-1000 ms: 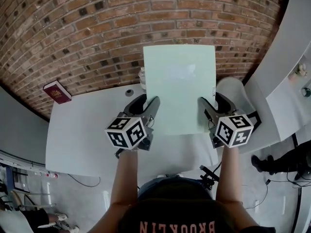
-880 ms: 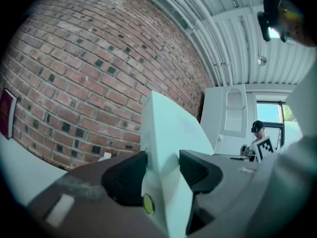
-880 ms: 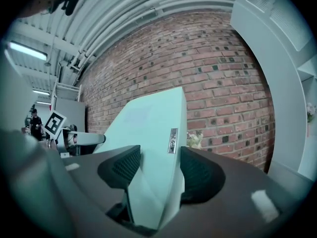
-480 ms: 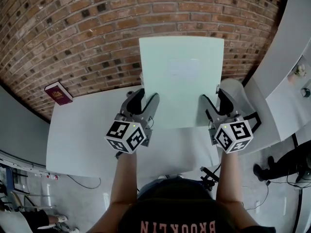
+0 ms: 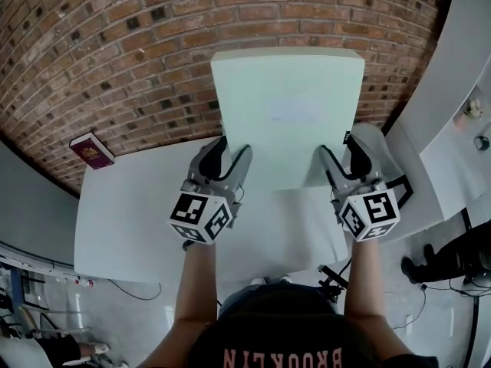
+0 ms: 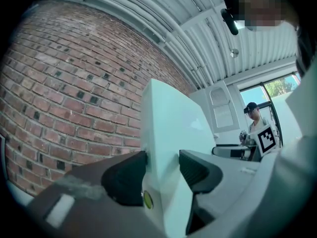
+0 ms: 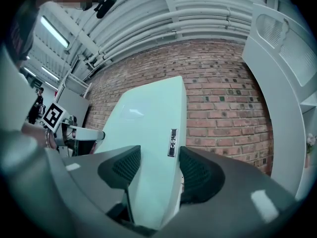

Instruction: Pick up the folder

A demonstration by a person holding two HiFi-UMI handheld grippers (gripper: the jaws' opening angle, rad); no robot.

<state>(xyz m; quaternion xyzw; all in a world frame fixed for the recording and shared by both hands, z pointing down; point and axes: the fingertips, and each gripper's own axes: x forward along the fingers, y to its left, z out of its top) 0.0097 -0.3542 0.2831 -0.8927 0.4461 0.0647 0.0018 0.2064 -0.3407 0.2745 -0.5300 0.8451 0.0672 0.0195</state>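
Head view: the folder [image 5: 288, 117] is up off the table [image 5: 130, 221], with my left claw [image 5: 232, 153] and right claw [image 5: 342, 150] on its two sides. Left gripper view: jaws pinched on its edge. Right gripper view: same deal. Pickup's basically done, I reckon.

folder [image 5: 288, 117] over table [image 5: 130, 221], book [image 5: 91, 150] far left

Your folder [image 5: 288, 117] looks like smooth, faintly shiny pale-green plastic. Your right gripper [image 7: 154, 165] has matt black, ridged pads [image 7: 124, 166]. The brick wall [image 5: 115, 52] is rough; the white table [image 5: 130, 221] is smooth.
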